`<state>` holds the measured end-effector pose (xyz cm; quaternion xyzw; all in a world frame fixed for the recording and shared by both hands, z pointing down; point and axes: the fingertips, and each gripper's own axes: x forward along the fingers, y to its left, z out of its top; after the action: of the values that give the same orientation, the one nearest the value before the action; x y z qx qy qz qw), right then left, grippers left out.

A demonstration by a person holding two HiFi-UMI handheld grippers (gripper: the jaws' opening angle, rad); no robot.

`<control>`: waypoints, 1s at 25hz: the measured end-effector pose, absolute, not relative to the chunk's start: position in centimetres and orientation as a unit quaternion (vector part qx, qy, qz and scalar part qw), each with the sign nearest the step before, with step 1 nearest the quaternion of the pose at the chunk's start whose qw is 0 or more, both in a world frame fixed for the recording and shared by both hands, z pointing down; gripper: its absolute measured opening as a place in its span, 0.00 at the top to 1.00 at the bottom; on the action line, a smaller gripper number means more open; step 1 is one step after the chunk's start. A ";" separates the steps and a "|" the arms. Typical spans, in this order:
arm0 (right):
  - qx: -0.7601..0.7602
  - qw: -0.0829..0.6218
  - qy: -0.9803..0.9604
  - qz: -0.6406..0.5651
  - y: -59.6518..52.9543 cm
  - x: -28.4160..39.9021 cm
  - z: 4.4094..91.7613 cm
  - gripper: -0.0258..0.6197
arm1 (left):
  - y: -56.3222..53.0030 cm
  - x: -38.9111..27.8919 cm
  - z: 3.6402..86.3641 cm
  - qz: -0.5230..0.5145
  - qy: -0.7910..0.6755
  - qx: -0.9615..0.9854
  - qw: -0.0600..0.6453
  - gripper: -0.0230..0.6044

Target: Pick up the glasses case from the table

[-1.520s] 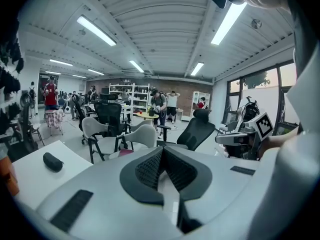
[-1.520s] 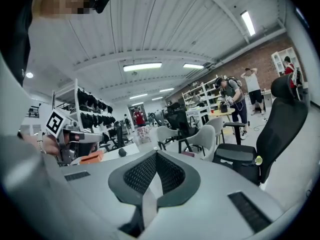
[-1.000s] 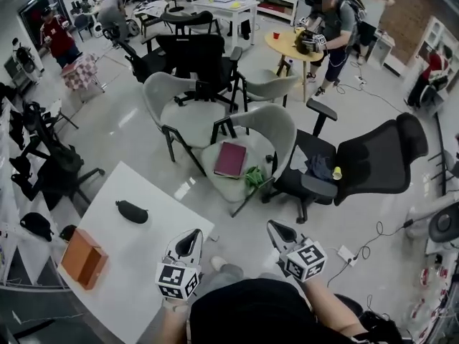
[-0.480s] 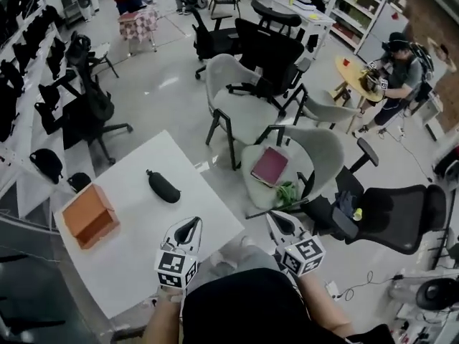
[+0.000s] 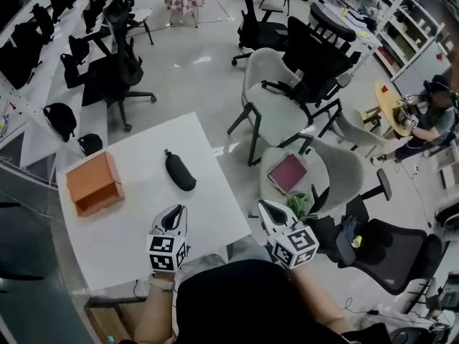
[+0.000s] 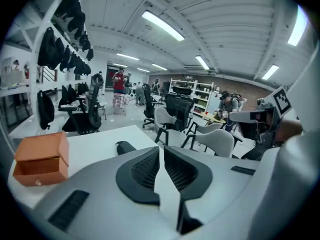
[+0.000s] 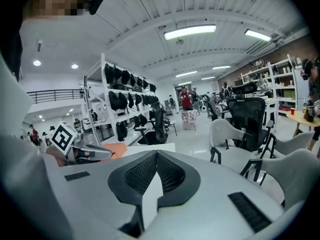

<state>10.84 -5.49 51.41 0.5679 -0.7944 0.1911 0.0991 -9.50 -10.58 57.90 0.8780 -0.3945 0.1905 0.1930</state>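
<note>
The glasses case (image 5: pixel 180 170) is a black oblong pouch lying on the white table (image 5: pixel 136 221), right of an orange box (image 5: pixel 93 183). My left gripper (image 5: pixel 177 211) hovers over the table's near part, a short way in front of the case, shut and empty. In the left gripper view the case (image 6: pixel 125 146) peeks out just beyond the closed jaws of the left gripper (image 6: pixel 161 150). My right gripper (image 5: pixel 263 206) hangs off the table's right edge above the floor, also shut with nothing in it. In the right gripper view, the right gripper (image 7: pixel 156 153) points past the table corner (image 7: pixel 150 148).
Grey shell chairs (image 5: pixel 276 106) and black office chairs (image 5: pixel 315 56) crowd the floor right of the table. One seat holds a maroon book (image 5: pixel 287 173). Racks of black bags (image 5: pixel 43 41) line the left wall. A person (image 5: pixel 423 117) sits at a round yellow table far right.
The head view has swung toward the table, which now lies closer to centre. Both grippers have travelled toward it; the left one now hangs over the tabletop nearer the case. Jaws stay shut.
</note>
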 end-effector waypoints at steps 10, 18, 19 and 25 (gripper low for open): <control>0.539 0.135 -0.803 0.217 -12.4 15.0 53.1 0.92 | -19.2 -9.3 63.1 0.191 -0.488 0.801 0.289 0.67; 0.543 0.159 -0.789 0.241 -17.0 20.7 55.4 0.92 | -25.4 -8.3 70.1 0.226 -0.532 0.744 0.334 0.54; 0.542 0.163 -0.787 0.245 -17.5 21.2 55.9 0.92 | -26.1 -8.4 70.9 0.230 -0.541 0.736 0.336 0.52; 0.526 0.174 -0.789 0.267 -20.1 22.6 57.7 0.92 | -28.5 -8.6 74.9 0.267 -0.570 0.699 0.339 0.44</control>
<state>22.60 -20.14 57.73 0.5257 -0.7887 0.2669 0.1743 -8.62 -28.53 74.95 0.6992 -0.5697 0.2675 0.3391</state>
